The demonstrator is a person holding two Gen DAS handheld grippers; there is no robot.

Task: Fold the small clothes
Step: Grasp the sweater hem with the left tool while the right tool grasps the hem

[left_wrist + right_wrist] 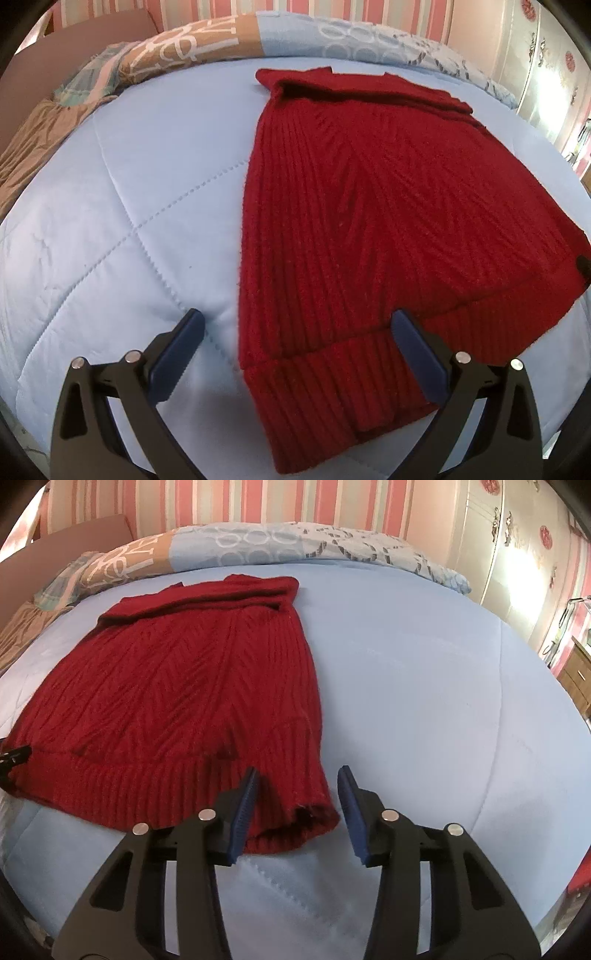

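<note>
A red ribbed knit sweater [373,206] lies flat on the light blue quilted bed [122,206], its sleeves folded in over the body and its collar at the far end. My left gripper [297,319] is open wide just above the near-left hem corner, the cuff between its blue pads. In the right wrist view the sweater [177,694] lies to the left. My right gripper [299,775] is open around the near-right sleeve cuff [295,823], apart from the cloth. The tip of the other gripper [13,758] shows at the sweater's left edge.
Patterned pillows [207,44] and a folded blanket [37,136] lie along the far and left sides of the bed. A striped pink wall is behind. A white wardrobe [517,554] and a wooden drawer unit [576,675] stand to the right.
</note>
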